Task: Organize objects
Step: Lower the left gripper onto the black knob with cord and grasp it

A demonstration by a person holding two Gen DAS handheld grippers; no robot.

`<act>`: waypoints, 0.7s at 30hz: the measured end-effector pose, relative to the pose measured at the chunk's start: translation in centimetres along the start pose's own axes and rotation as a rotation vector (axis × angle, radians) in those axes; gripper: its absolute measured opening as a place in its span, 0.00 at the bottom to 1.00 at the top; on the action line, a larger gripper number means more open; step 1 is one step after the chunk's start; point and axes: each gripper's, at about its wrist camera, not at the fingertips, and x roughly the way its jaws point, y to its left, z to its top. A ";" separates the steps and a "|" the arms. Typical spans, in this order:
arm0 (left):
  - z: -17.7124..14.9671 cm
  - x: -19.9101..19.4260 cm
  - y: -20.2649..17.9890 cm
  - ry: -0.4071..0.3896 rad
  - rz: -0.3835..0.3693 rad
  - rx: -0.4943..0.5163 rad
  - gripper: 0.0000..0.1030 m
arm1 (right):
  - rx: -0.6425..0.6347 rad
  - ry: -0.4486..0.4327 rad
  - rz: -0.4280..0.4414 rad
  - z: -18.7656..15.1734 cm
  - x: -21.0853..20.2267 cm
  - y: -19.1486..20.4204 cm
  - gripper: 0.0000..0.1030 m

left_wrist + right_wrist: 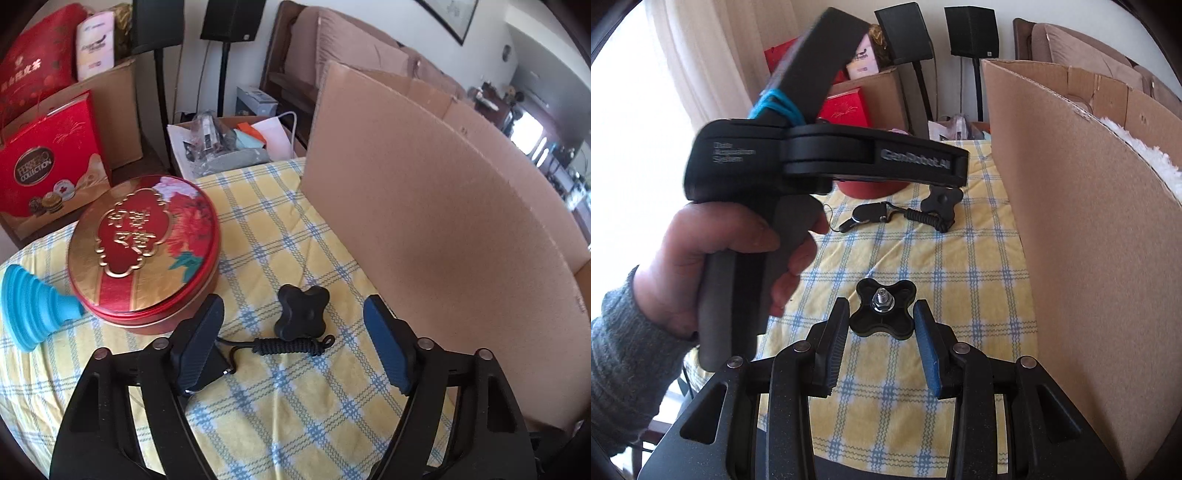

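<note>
- Left hand-held gripper (293, 334): fingers spread wide, holding nothing, angled down over the surface (280, 417).
- Between and just beyond its fingers lies a black knob (303, 313), touching a coiled cord (291, 346) in front of it.
- A hand (720, 266) wraps the left gripper's upright handle; a grey knit sleeve (624, 365) covers the wrist.
- Right hand-held gripper (881, 334): fingers apart, flanking a second knob (882, 309) with its bolt pointing up; contact cannot be told.
- Red tin (144, 254) left of the first knob, a blue funnel (31, 306) touching it.
- Cardboard box (443, 236) stands along the right.
</note>
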 end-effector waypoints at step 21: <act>-0.5 -2.2 -0.7 -0.046 0.006 0.018 0.00 | 0.003 -0.035 0.011 -0.4 -1.8 0.4 0.35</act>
